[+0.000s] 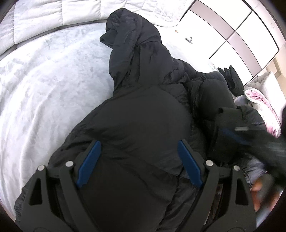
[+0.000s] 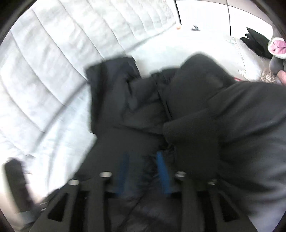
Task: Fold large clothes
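Scene: a black puffer jacket (image 1: pixel 143 110) lies bunched on a pale bed cover (image 1: pixel 44 85), seen from both wrist views.
Jacket, left view: it fills the middle and lower frame; one sleeve (image 1: pixel 128 39) runs up toward the top centre and ends folded over itself.
Jacket, right view: it fills the centre and right of the frame, blurred; a flat dark flap (image 2: pixel 114 75) sticks out at upper centre over the cover.
Left gripper (image 1: pixel 139 160): low in its own frame, jaws spread wide, blue pads (image 1: pixel 89 162) well apart, over a puffed panel of the jacket; the pads do not press on the cloth.
Right gripper (image 2: pixel 143 174): bottom centre of its own frame, blurred; jaws part-way apart, with dark jacket cloth showing between the blue pads (image 2: pixel 162 174); I cannot tell whether they pinch it.
Right gripper, left view: a blurred dark shape with a blue streak at the right edge, over the jacket.
Quilt (image 1: pixel 59 16): white, padded, along the top left of the left view.
Background: a pink-lined grey garment (image 1: pixel 259 96) at the right edge; pale wardrobe doors (image 1: pixel 232 26) at upper right.
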Available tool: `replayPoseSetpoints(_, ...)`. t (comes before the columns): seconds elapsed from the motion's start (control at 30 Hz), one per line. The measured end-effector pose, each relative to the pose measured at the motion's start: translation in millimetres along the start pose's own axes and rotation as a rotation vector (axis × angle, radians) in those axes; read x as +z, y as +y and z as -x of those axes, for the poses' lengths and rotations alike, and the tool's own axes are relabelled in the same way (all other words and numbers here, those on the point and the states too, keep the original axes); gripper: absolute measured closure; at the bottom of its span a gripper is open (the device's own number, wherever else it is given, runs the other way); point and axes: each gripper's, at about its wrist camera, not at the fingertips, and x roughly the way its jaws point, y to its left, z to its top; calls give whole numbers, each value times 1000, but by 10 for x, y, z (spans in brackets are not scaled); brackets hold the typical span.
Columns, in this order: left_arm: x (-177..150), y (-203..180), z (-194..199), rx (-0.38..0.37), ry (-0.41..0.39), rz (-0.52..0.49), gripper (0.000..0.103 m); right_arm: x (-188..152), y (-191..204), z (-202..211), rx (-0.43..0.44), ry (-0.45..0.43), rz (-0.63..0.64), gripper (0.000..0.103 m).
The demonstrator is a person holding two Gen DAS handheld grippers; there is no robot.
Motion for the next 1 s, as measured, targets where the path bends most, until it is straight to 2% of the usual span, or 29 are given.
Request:
replayPoseSetpoints(0.07, -2, -15, 5, -2, -1, -6, 16, -7, -11, 406, 32, -70, 19, 43)
replayPoseSetpoints(0.17, 2, -17, 13, 3, -8, -5, 16, -27, -146, 947, 40, -166, 21, 42)
replayPoseSetpoints(0.3, 7, -13, 33, 7, -17, -8, 16, -125, -557, 1316, -95, -276, -28, 42)
replayPoseSetpoints(0.4, 19, -27, 42, 4, -21, -7, 16, -216, -958, 1115, -156, -201, -112, 42)
replayPoseSetpoints(0.5, 58, -11, 71, 7, -40, -3, 16, -309, -1131, 720, -181, -137, -124, 42)
replayPoseSetpoints(0.63, 121, 88, 139, 41, -86, 10, 16, -343, -1028, 196, -233, -113, -88, 42)
replayPoseSetpoints(0.8, 234, 458, 163, 86, -113, 106, 16, -305, -844, -152, -391, -43, -12, 42)
replayPoseSetpoints(0.87, 312, 684, 171, 78, -114, 175, 16, -293, -806, -40, -371, -13, -11, 42)
replayPoseSetpoints(1.0, 495, 956, 164, 57, -115, 267, 16, -432, -874, 714, -237, -79, -119, 42)
